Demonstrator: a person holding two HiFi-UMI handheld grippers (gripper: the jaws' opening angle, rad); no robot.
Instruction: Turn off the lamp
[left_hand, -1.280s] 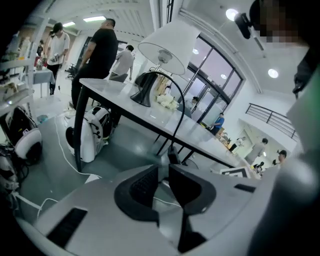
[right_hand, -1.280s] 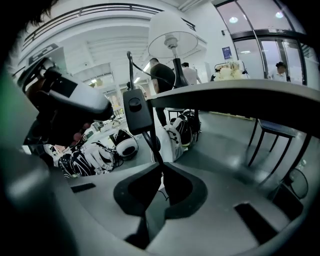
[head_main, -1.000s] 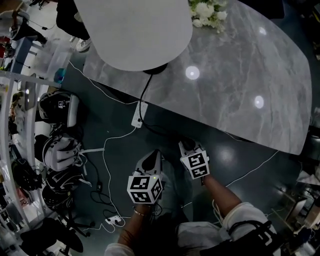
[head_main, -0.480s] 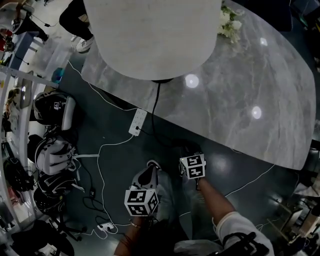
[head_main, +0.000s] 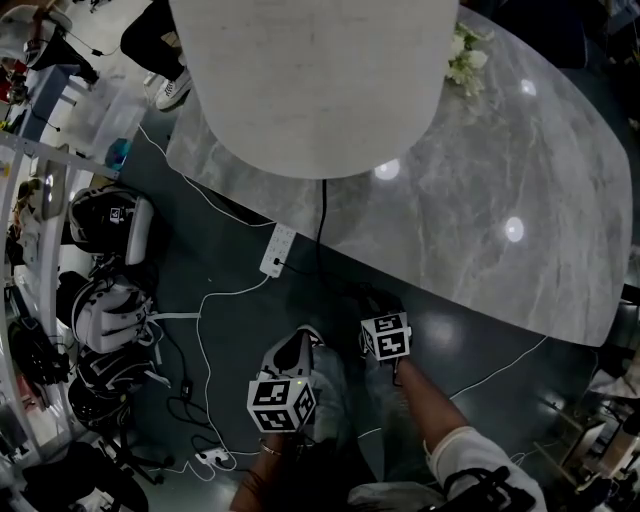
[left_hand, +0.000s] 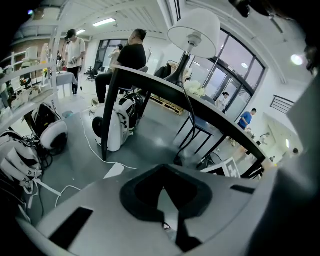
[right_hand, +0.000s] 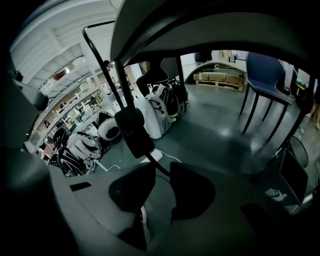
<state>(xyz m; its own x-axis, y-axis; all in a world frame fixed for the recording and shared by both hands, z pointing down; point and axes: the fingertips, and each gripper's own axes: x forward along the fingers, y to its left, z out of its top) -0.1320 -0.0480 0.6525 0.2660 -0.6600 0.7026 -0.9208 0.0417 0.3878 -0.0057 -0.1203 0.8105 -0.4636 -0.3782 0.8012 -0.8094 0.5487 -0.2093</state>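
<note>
The lamp's big white shade (head_main: 310, 70) fills the top of the head view, standing on the grey marble table (head_main: 520, 160). Its black cord (head_main: 322, 215) drops over the table edge to a white power strip (head_main: 277, 250) on the floor. In the right gripper view a black in-line switch (right_hand: 134, 131) hangs on that cord just ahead of my right gripper (right_hand: 163, 167), whose jaws stand a narrow gap apart. The cord crosses that gap, and I cannot tell whether it lies between them. My left gripper (head_main: 305, 332) hangs shut and empty over the floor. The lamp (left_hand: 194, 32) shows up high in its view.
Helmets and bags (head_main: 110, 300) with white cables (head_main: 200, 330) crowd the floor at the left. White flowers (head_main: 465, 55) stand on the table behind the shade. A blue chair (right_hand: 270, 70) stands under the table's far side. People sit and stand in the background (left_hand: 131, 50).
Both grippers have sunk towards the floor, the right one more. The head view has shifted, so the shade now covers more of the top and hides the lamp's base.
</note>
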